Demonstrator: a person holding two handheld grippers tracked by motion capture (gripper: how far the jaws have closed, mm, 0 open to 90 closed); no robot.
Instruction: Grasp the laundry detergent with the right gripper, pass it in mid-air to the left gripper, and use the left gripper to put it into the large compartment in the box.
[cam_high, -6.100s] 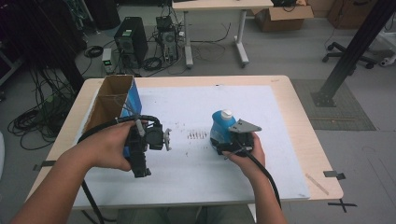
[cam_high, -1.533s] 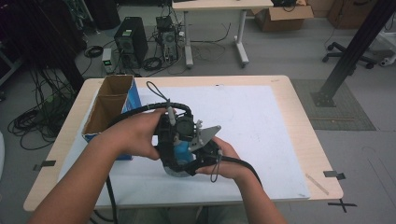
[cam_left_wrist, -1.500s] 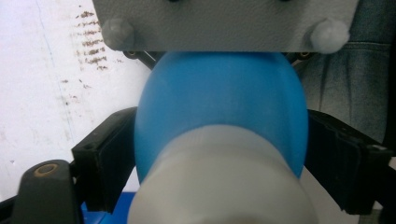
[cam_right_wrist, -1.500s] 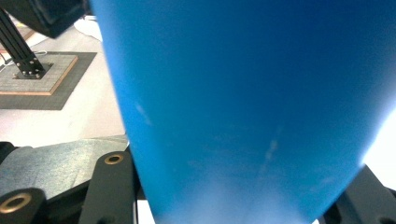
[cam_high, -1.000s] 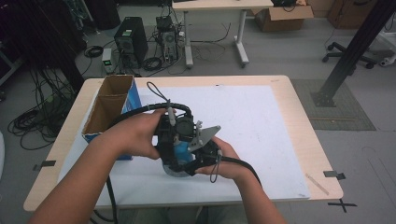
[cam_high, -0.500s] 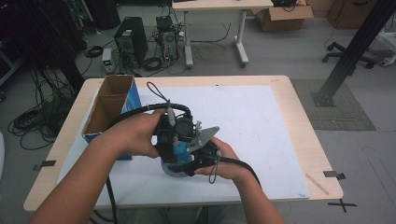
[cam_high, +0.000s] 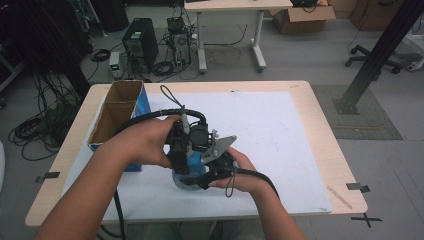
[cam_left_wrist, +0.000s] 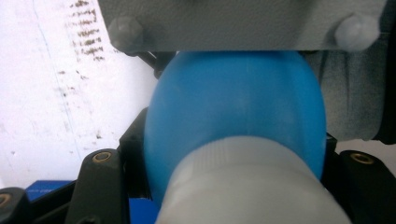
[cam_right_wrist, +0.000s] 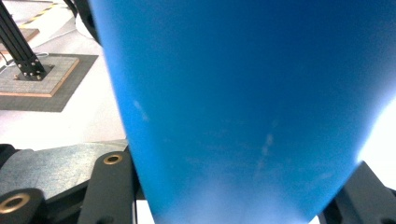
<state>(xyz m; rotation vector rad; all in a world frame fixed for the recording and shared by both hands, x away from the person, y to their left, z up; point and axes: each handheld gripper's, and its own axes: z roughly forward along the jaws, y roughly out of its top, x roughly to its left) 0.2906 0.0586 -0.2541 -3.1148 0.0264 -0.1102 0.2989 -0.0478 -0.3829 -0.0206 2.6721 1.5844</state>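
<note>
Grey workshop floor with computer towers and tangled cables lies beyond the wooden bench (cam_high: 320, 120), which carries a white sheet (cam_high: 280, 125). At about nine o'clock on the bench stands an open cardboard box (cam_high: 117, 112) with a blue side. Near six o'clock, both hands meet over a blue bottle (cam_high: 186, 172) with a white cap (cam_left_wrist: 247, 186). The left tongs (cam_high: 186, 167) come from ten o'clock and have just been closing; their jaws now clamp the cap end of the bottle, as the left gripper view shows with the cap between the two black jaws. The right tongs (cam_high: 202, 175) reach in from four o'clock and are closed tight on the blue body (cam_right_wrist: 243, 107), which sits between their jaws in the right gripper view. The bottle is held just above the sheet.
</note>
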